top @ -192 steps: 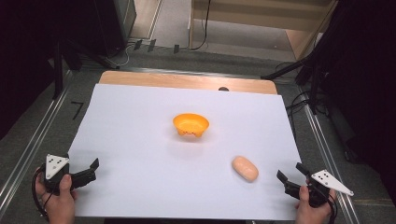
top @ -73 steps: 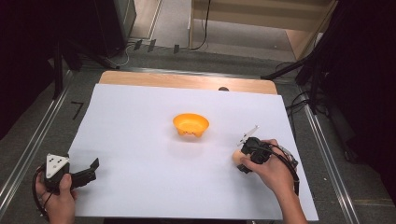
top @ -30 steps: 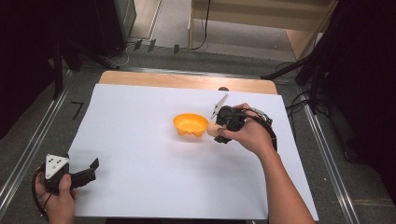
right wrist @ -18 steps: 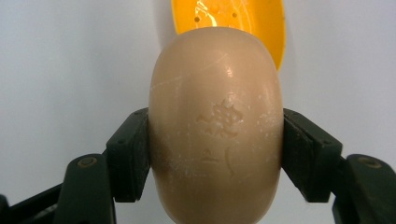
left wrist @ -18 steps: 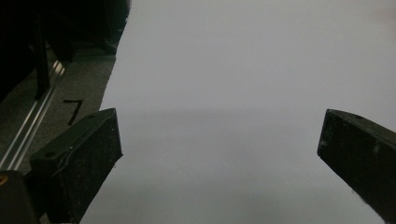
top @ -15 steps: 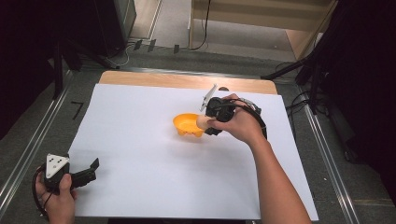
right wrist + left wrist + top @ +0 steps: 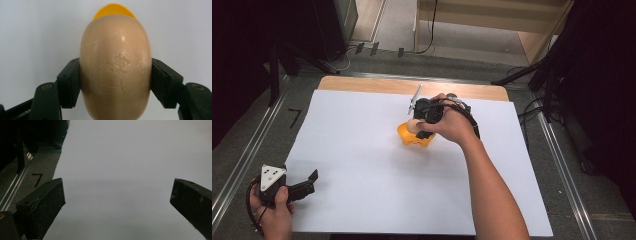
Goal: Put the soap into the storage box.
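Tan and smooth, with faint scratches and a stamped mark on its face, a potato-shaped piece sits clamped between the two black jaws of your right gripper in the right gripper view. The pads press on its left and right flanks, and the piece stands taller than the jaws, filling the middle of the frame from near the top to the bottom edge. Just behind its upper end, a curved sliver of the orange bowl peeks out at the top centre, against the white sheet.

In the high view, your right gripper is just above centre of the frame, your hand wrapped around its body and your forearm running down to the bottom edge right of centre. A pale bit of the potato-shaped piece shows at the jaws, directly over the orange bowl, which rests on the white sheet. Whether the piece touches the bowl cannot be told.

Your left gripper rests in the lower left corner of the high view, at the near left edge of the sheet, held in your left hand. In the left gripper view its two black jaws stand wide apart at the lower left and lower right, gripping nothing, with bare white sheet between them and dark floor with a metal rail at the upper left.
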`<state>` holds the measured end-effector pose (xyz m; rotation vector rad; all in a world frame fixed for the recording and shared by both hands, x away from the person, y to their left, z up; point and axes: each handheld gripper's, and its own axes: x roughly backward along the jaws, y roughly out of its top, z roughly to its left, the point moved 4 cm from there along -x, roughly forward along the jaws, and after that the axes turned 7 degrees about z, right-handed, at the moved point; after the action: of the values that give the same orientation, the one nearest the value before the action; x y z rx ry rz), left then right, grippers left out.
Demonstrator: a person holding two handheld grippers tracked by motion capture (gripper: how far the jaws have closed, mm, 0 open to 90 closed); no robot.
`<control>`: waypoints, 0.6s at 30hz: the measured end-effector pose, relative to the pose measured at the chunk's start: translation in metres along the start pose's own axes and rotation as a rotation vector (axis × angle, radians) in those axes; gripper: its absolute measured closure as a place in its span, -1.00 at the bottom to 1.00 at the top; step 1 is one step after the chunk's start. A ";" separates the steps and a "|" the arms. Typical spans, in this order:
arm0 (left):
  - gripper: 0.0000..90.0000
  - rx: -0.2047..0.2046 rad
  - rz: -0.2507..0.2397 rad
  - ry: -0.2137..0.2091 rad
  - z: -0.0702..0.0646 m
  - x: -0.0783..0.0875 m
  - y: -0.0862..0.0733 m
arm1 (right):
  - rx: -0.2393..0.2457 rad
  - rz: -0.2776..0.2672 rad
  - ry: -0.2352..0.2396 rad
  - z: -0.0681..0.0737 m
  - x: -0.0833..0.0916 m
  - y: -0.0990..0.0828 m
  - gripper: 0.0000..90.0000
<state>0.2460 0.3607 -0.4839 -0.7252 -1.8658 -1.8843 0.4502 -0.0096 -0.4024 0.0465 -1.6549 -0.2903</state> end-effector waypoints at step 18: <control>-1.00 0.002 0.001 -0.004 0.000 0.000 0.000 | -0.003 0.067 0.059 -0.005 -0.028 0.011 -0.27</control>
<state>0.2461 0.3607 -0.4839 -0.7304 -1.8692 -1.8809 0.4595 0.0062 -0.4270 -0.0023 -1.5941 -0.2385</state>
